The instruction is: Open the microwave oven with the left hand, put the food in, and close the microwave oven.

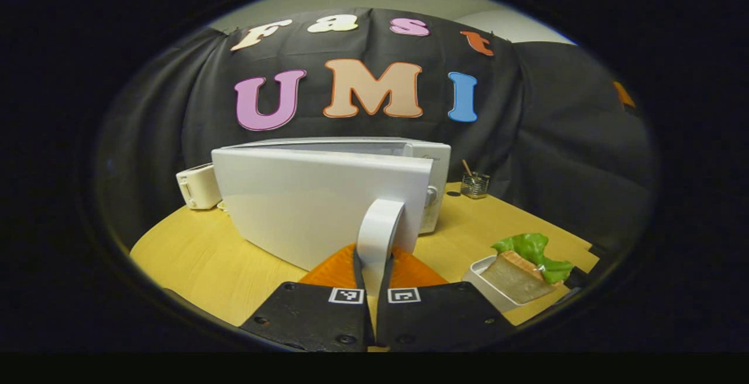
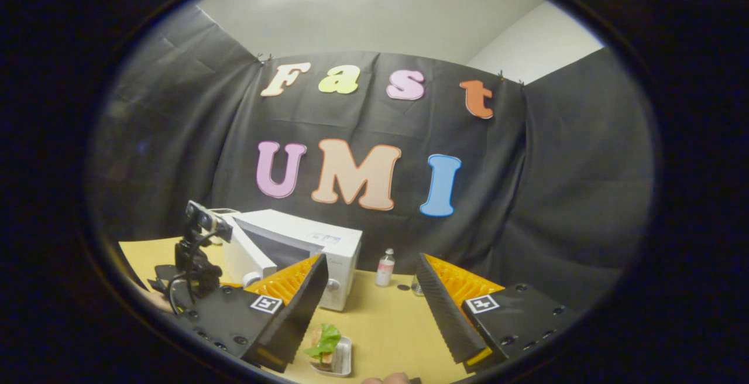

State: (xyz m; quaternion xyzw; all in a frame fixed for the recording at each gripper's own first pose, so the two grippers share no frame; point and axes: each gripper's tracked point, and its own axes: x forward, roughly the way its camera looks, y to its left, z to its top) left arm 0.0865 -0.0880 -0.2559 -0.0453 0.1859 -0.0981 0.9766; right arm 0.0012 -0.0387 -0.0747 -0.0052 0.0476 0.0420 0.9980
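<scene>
Left gripper [image 1: 374,273] clamped on curved white door handle [image 1: 379,229] of white microwave oven [image 1: 327,196]; door [image 1: 316,202] swung partly open. Right gripper [image 2: 370,308] wide open, holding nothing, raised over yellow wooden bench [image 2: 380,325]. Sandwich with green lettuce in white rectangular tray [image 2: 329,349] on bench, below and between right gripper's fingers, right of left gripper.

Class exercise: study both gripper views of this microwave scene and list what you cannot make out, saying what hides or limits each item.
1. Microwave cavity: left gripper view, the swung-out door blocks it.
2. Control knobs: right gripper view, too small to tell their settings.
3. Sandwich tray: right gripper view, cut off by the lower edge and the right claw's finger.
4. Small bottle: right gripper view, too small to identify.
</scene>
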